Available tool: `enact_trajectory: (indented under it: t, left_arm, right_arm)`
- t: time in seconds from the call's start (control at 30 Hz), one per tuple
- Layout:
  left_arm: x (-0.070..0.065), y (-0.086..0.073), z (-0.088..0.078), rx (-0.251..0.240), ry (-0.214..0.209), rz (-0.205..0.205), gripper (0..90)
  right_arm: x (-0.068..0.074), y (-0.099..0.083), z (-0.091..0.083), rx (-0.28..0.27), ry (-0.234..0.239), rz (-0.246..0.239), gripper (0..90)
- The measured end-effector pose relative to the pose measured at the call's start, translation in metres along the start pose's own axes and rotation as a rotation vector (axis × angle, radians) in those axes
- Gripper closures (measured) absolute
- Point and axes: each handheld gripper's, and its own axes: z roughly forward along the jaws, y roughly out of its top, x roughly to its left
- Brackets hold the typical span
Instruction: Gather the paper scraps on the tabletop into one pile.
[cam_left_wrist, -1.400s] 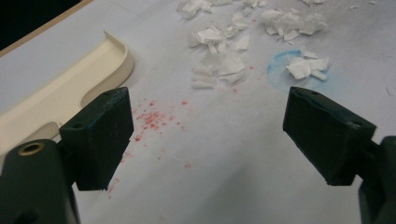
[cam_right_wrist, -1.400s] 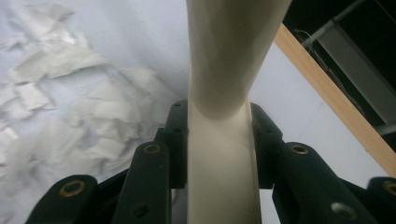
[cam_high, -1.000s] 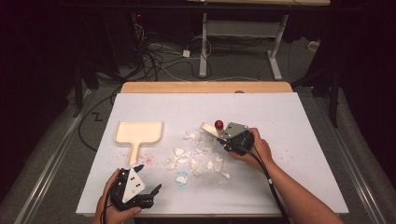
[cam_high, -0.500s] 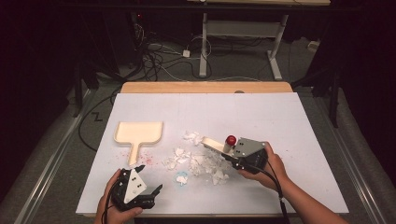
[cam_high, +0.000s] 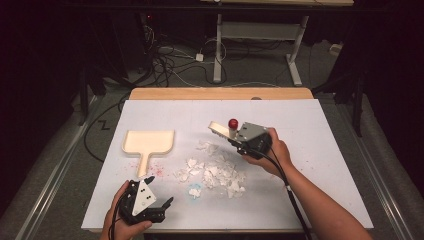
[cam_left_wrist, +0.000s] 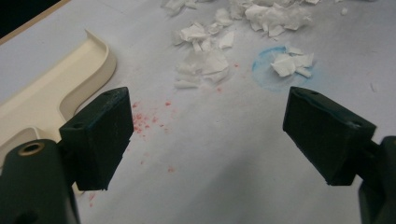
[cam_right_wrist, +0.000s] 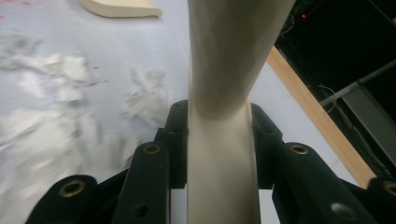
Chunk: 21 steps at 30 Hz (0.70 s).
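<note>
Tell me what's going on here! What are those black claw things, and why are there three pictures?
A person sits at a white table and holds a grabbing tool, called a gripper, in each hand. One picture is taken from above. The other two come from little cameras riding on the grippers, looking out between their black jaws.

On the table lie torn white paper scraps and a cream dustpan.

The right gripper has its jaws squeezed shut on the cream handle of a small brush. From above you can see the brush with a red knob on it, just past the scraps.

The left gripper is wide open and holds nothing. It waits close to the dustpan's handle.
</note>
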Motion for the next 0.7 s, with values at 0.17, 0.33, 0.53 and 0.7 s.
enact_trajectory:
  t: [0.17, 0.33, 0.53, 0.7]
  left_arm:
    - [0.0, 0.0, 0.001, -0.003, -0.006, 0.0, 15.5]
    - [0.003, -0.001, 0.002, -0.007, -0.011, -0.012, 15.5]
    - [0.002, 0.0, 0.002, 0.001, -0.014, -0.002, 15.5]
    - [0.002, -0.002, 0.0, -0.002, -0.011, -0.007, 15.5]
  right_arm:
    - [-0.004, 0.007, 0.043, 0.041, -0.011, -0.03, 67.8]
    - [0.0, 0.015, 0.07, 0.09, -0.046, -0.045, 67.9]
    - [0.014, 0.024, 0.08, 0.085, 0.008, -0.059, 67.8]
    - [0.031, 0.023, 0.077, 0.067, 0.069, -0.119, 67.7]
